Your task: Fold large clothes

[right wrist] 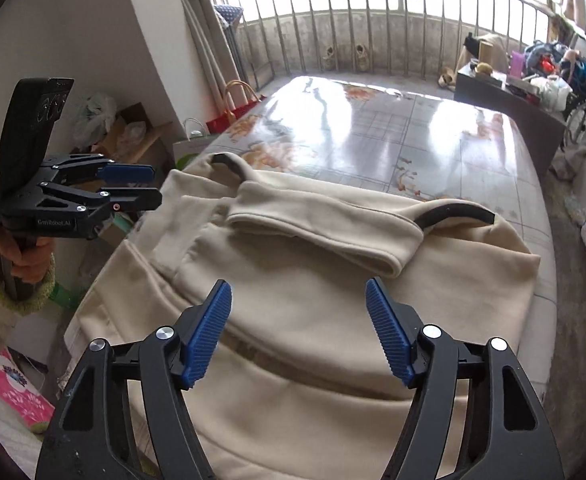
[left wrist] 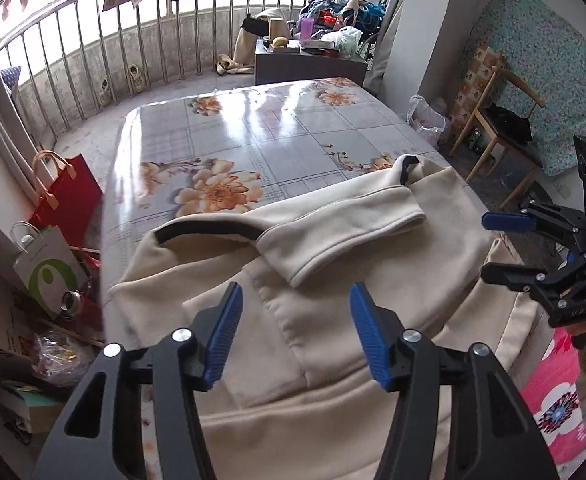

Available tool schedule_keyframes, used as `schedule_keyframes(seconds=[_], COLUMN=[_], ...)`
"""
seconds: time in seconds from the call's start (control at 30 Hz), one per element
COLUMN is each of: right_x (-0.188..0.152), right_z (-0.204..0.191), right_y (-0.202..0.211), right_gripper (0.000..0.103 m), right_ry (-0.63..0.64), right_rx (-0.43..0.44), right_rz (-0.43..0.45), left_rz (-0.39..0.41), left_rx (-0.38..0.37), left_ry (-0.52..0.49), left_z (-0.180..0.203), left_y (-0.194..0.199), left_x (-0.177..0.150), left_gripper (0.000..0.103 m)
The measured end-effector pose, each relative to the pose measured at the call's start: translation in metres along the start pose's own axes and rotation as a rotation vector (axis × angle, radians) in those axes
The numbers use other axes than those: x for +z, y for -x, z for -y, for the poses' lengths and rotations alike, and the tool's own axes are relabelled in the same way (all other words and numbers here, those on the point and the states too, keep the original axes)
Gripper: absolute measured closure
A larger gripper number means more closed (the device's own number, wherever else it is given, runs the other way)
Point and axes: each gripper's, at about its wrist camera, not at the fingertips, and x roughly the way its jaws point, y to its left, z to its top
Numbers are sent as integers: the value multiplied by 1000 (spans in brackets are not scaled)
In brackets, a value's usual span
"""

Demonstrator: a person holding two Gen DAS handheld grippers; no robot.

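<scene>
Cream garment lies spread on the floral table, directly below and ahead of both sets of fingers, with one sleeve folded across its upper part and a dark-trimmed neckline beyond that. Its near edge runs off the table's edge toward the person.

Starting at the left, the left gripper hangs above the garment's body — jaws spread apart, nothing between the blue pads, no cloth touching them. The folded sleeve lies just ahead of its fingertips, its long axis running crosswise to the fingers and slanting up to the right.

Further right, the right gripper is likewise parted and empty, hovering over the same broad panel. From its fingers the sleeve lies ahead, again crosswise — the cuff end toward the right fingertip.

Both grippers look about equally near the cloth. My judgement is that the next fold depends on each taking a point on its own side of the garment, so the fold line stays parallel to that sleeve.
</scene>
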Motion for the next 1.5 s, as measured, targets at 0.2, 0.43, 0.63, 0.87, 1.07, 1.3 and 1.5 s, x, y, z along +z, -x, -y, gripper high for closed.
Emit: schedule_keyframes(seconds=[0.2,0.43,0.63,0.87,1.07,1.3,1.5], right_x=[-60,-106,-106,-106,-105,-104,-103], right_z=[-34,-46,-43,-44,-47,-51,-52], right_y=[-2,-40,-41,-41,-44,-46,-47], right_gripper=[30,30,30,30,30,30,30], right_ry=[3,-7,-22,-18,-11,-5,-9], right_rx=[54,14,17,13,-5,-19,-27], right_rz=[-20,-96,-83,-95,-101,-110,-110], left_rz=[77,115,80,85,145,110,60], left_rx=[158,150,64,-69,-229,-272,-239], left_ry=[44,215,258,320,322,334,306], left_z=[-14,-33,-48,-71,-77,-80,-75], left_y=[45,33,6,-12,-8,-24,-39], left_x=[-95,-162,-158,-145,-143,-140,-132], left_gripper=[39,54,66,73,73,73,73])
